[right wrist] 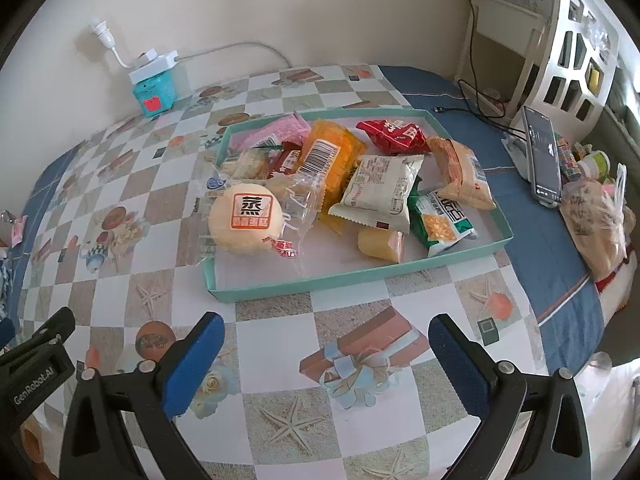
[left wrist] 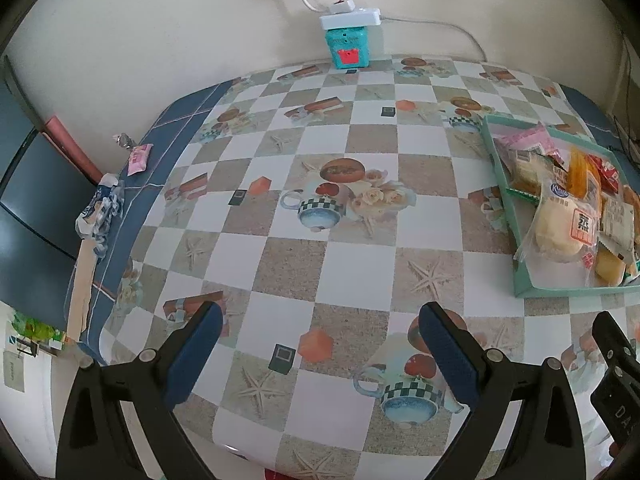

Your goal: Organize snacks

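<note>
Checkered tablecloth (right wrist: pixel 276 344) looks slick; both my grippers, left gripper (left wrist: pixel 320 344) and right gripper (right wrist: pixel 326 356), hang apart and empty, and that round bun (right wrist: pixel 246 220) overhanging the tray (right wrist: pixel 320 280) could easily slide out.

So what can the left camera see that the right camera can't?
Only the left wrist view shows the crumpled blue-and-white wrapper on the table's left edge.

Only the right wrist view shows the phone propped on its stand, the red snack packet and the green corn snack bag.

Both show the teal tray, the round steamed cake, the teal box by the wall, and an open, empty claw: left claw, right claw.
</note>
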{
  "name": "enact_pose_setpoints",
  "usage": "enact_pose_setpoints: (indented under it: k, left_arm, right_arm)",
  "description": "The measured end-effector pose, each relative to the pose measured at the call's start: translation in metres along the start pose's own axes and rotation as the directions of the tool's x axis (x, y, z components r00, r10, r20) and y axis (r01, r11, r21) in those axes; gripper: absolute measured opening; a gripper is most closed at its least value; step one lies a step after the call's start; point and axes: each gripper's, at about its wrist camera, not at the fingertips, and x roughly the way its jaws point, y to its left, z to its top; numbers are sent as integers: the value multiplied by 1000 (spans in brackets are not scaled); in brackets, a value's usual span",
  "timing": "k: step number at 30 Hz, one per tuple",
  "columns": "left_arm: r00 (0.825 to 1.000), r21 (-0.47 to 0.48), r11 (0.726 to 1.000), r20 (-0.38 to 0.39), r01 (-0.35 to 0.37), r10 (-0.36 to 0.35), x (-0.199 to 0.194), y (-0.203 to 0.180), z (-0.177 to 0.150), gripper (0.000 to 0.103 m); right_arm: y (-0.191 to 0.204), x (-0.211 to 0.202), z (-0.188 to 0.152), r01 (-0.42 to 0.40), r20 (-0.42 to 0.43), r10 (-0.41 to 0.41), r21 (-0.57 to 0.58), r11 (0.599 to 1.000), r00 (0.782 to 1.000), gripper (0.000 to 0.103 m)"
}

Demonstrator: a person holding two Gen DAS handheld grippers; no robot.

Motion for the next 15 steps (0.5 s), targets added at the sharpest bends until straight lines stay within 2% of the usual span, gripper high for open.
enact_pose_setpoints:
  k: [15]
  left_arm:
    - [999,8,1000,-35,7,-6,12,7,3,99]
  right_arm:
    - [11,5,1,15,-13,-15,-37,999,1000,103]
